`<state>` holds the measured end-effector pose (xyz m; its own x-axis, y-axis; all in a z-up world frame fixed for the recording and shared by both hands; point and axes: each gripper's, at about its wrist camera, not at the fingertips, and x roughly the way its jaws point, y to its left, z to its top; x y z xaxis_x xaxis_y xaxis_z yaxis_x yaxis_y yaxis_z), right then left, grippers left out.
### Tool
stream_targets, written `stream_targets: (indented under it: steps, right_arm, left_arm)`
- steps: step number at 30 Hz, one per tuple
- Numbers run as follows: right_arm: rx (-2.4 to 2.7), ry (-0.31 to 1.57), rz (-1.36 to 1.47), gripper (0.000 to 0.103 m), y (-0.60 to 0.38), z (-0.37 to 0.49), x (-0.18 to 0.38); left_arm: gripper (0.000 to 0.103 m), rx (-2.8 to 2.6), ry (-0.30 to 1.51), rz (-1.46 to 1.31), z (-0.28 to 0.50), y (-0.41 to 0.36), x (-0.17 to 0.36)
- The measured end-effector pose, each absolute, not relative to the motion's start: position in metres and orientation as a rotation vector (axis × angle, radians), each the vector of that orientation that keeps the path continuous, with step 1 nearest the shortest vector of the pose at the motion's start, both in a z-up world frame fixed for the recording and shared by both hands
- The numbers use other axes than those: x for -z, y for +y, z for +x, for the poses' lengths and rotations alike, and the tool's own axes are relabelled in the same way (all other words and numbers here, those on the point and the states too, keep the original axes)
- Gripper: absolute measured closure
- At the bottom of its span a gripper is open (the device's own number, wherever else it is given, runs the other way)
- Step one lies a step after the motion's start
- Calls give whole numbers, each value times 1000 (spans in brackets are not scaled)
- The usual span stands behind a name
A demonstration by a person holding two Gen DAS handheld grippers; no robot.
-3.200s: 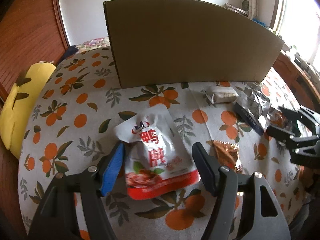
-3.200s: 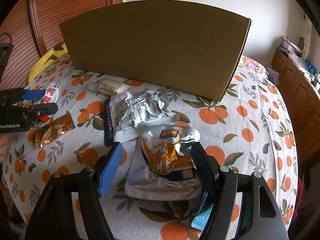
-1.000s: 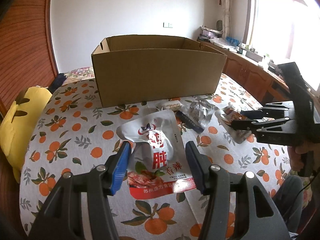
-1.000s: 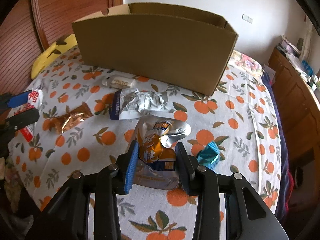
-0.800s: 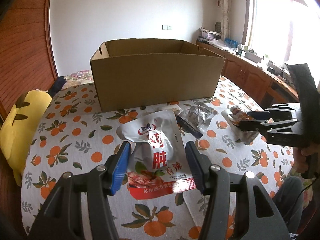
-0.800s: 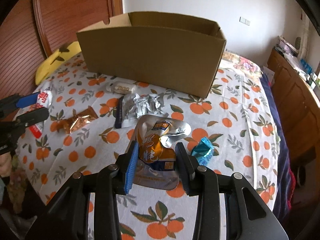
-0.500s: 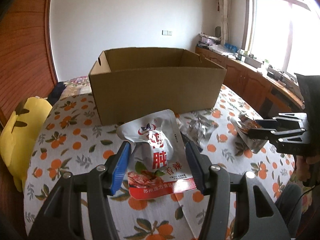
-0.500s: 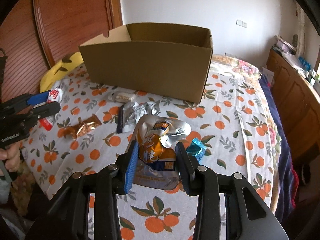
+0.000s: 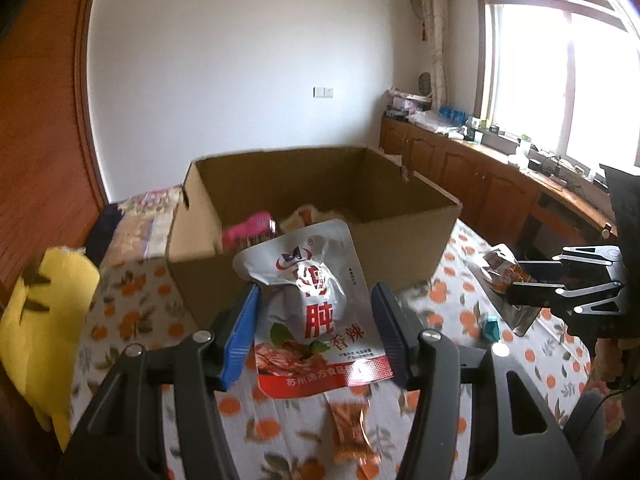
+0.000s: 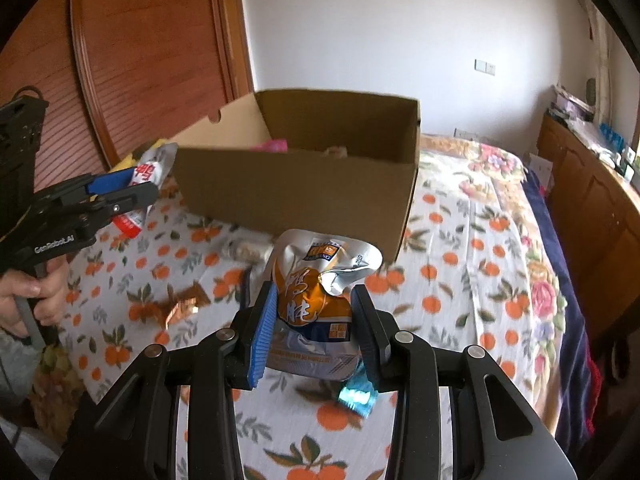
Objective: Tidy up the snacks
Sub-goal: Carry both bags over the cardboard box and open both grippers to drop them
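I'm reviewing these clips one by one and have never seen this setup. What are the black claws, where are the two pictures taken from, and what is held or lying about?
There is no robot: a person holds a two-finger gripper in each hand, with a camera on each looking along its fingers. The left picture shows the left gripper shut on a red and white pouch. The right picture shows the right gripper shut on an orange pouch. Both are lifted near an open cardboard box that has a few snacks inside. On the orange-print tablecloth lie a brown wrapper and a teal wrapper.
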<state>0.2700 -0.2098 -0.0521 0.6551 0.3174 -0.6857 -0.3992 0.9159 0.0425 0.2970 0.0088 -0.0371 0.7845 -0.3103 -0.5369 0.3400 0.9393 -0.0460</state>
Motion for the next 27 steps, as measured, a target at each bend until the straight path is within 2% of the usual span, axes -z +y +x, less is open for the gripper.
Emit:
stream_targets:
  steps: [12,27]
  right_arm:
    - [-423,637,-129,65,-204,329,6]
    - [-449,610,-143,65,-187,389,10]
  left_arm:
    - [47,341,523,63,367,23,18]
    - [47,325,563,52,420,22,43]
